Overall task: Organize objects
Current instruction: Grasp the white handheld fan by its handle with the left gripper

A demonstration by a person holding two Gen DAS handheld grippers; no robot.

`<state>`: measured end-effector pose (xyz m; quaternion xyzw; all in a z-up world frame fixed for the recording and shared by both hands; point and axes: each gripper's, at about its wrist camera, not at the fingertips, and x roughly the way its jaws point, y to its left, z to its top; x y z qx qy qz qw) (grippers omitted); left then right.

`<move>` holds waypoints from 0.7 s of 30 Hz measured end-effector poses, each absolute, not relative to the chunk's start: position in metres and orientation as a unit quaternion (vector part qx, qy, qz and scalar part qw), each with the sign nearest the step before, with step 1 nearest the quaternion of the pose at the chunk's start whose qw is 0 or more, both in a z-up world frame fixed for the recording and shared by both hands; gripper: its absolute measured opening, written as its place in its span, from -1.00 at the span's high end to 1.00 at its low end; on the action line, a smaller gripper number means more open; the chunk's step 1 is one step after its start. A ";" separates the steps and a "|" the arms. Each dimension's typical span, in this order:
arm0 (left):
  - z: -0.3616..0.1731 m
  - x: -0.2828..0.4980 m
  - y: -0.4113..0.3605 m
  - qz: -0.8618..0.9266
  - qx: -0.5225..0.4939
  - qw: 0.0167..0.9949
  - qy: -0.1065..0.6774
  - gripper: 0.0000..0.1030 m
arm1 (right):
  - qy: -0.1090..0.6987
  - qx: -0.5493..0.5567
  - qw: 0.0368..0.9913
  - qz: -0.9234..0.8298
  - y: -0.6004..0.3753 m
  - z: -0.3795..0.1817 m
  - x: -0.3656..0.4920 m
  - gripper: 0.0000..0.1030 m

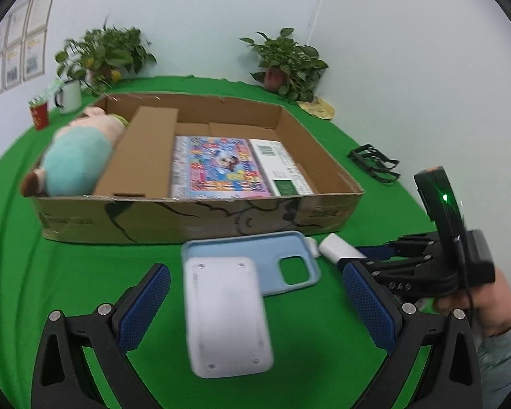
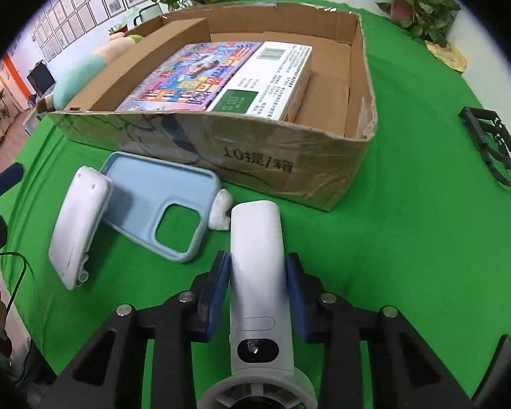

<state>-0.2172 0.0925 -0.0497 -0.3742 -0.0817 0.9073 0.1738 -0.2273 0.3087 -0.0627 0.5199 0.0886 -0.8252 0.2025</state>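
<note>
A cardboard box [image 1: 194,218] [image 2: 282,170] on the green cloth holds a plush toy [image 1: 78,156] in its left section and a colourful game box [image 1: 221,167] [image 2: 221,78] in the right. In front lie a white power bank [image 1: 226,313] [image 2: 78,225] and a light blue phone case [image 1: 255,259] [image 2: 160,204]. My left gripper [image 1: 255,310] is open, its fingers on either side of the power bank. My right gripper [image 2: 257,293] is shut on a white handheld fan [image 2: 255,272] [image 1: 340,248], low over the cloth beside the case.
A small white crumpled object [image 2: 219,211] lies between case and fan. A black plastic frame [image 1: 374,163] [image 2: 494,143] lies to the right. Two potted plants [image 1: 286,61], a white mug [image 1: 68,97] and a red cup [image 1: 39,114] stand at the back.
</note>
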 end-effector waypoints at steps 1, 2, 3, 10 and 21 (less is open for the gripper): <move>-0.050 -0.219 0.094 0.902 -0.379 0.186 -0.091 -0.99 | 0.083 0.512 0.203 -0.831 0.309 -0.060 -0.220 0.37; -0.052 -0.222 0.096 0.895 -0.385 0.201 -0.101 -0.99 | 0.079 0.503 0.203 -0.836 0.309 -0.056 -0.213 0.37; -0.054 -0.226 0.098 0.887 -0.392 0.218 -0.114 -0.99 | 0.074 0.494 0.204 -0.842 0.309 -0.054 -0.206 0.37; -0.063 -0.243 0.122 0.842 -0.421 0.294 -0.164 -0.96 | 0.013 0.423 0.228 -0.877 0.303 -0.034 -0.154 0.38; -0.065 -0.244 0.144 0.820 -0.423 0.346 -0.171 -0.10 | -0.039 0.367 0.240 -0.898 0.295 -0.020 -0.129 0.38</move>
